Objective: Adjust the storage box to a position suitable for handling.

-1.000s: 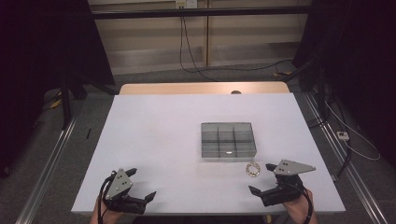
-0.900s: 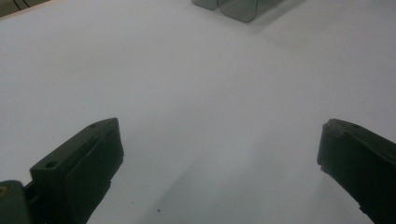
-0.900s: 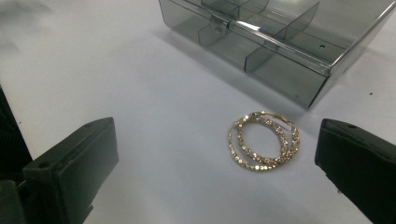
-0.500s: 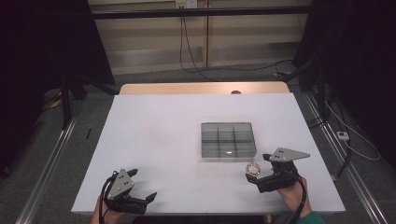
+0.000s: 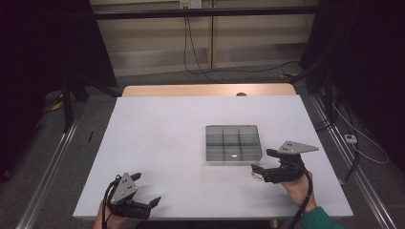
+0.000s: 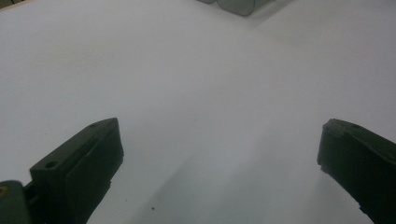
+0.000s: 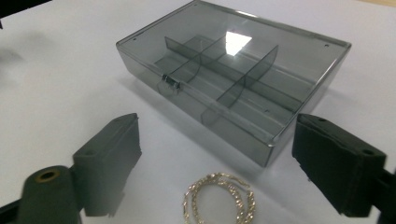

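- Right gripper [image 7: 217,163] sits low over the white table [image 5: 157,143], jaws just been closing in, pads still apart with the bracelet [image 7: 219,200] lying between them, untouched.
- The bracelet rests just in front of the closed smoky box [image 7: 233,79].
- Left gripper [image 6: 219,158] jaws wide apart over bare table, holding nothing.

One smoky grey transparent plastic organiser box [image 7: 243,79] with a closed lid and a small front latch; inside it, six compartments, two rows of three, set off by grey dividers; one pair of gold-coloured chain-textured hoops [image 7: 219,200], two rings overlapping, lying on the tabletop; one white rectangular tabletop [image 5: 162,138]; two black hand-held two-jaw grippers, the left gripper [image 5: 148,206] and the right gripper [image 5: 258,171].
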`<state>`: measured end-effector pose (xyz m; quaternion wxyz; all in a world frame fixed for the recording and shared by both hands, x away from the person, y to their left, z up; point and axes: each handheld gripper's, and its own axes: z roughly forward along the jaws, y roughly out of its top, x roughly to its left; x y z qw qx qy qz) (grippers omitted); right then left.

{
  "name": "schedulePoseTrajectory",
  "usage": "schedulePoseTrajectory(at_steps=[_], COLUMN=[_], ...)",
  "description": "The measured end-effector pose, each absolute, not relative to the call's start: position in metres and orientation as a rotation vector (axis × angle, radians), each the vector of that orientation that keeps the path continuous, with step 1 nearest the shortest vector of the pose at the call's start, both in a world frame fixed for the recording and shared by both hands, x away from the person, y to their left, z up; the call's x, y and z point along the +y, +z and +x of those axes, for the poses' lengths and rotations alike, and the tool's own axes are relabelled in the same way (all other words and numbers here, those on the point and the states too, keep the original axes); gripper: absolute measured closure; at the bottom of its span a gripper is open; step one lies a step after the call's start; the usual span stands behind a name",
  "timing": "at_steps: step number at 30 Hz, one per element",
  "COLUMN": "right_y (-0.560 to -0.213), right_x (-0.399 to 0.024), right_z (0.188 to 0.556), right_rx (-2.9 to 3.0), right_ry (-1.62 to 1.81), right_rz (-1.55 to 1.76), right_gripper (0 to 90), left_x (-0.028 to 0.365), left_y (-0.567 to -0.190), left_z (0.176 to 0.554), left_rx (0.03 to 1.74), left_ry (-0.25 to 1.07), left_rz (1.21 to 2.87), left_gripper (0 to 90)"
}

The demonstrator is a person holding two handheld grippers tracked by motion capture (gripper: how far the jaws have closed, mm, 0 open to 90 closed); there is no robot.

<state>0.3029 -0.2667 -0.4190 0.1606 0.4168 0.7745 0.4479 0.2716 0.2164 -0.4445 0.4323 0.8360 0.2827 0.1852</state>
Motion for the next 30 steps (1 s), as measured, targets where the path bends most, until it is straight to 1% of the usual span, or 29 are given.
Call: schedulePoseTrajectory(at_steps=[3,7,12,13,15,17,22,23,30], right_y=[-0.416,-0.413,-0.409,-0.409,-0.409,-0.41,-0.413,-0.413,-0.421], right_x=[-0.268,-0.27,-0.277,-0.278,-0.28,-0.28,-0.281,-0.282,-0.283], right_z=[0.307,0.313,0.323,0.325,0.328,0.333,0.344,0.346,0.359], right_rx=[2.201,2.179,2.136,2.125,2.106,2.087,2.074,2.068,2.086], right_ry=[1.274,1.271,1.273,1.277,1.284,1.269,1.213,1.208,1.143], right_rz=[1.197,1.21,1.249,1.258,1.276,1.307,1.357,1.366,1.438], right_gripper=[21.2,31.6,52.5,55.6,65.8,71.1,87.6,90.0,90.0], left_x=[0.216,0.216,0.217,0.217,0.216,0.216,0.217,0.217,0.217], left_y=[-0.444,-0.444,-0.445,-0.445,-0.445,-0.444,-0.445,-0.445,-0.444], left_z=[0.271,0.271,0.272,0.272,0.272,0.272,0.272,0.272,0.272], left_rx=[0.707,0.704,0.709,0.708,0.714,0.706,0.714,0.715,0.707], left_ry=[0.462,0.46,0.462,0.464,0.46,0.465,0.46,0.46,0.46], left_rz=[2.089,2.089,2.086,2.088,2.078,2.092,2.077,2.079,2.088], left_gripper=[0.1,0.1,0.1,0.1,0.1,0.1,0.2,0.2,0.2])
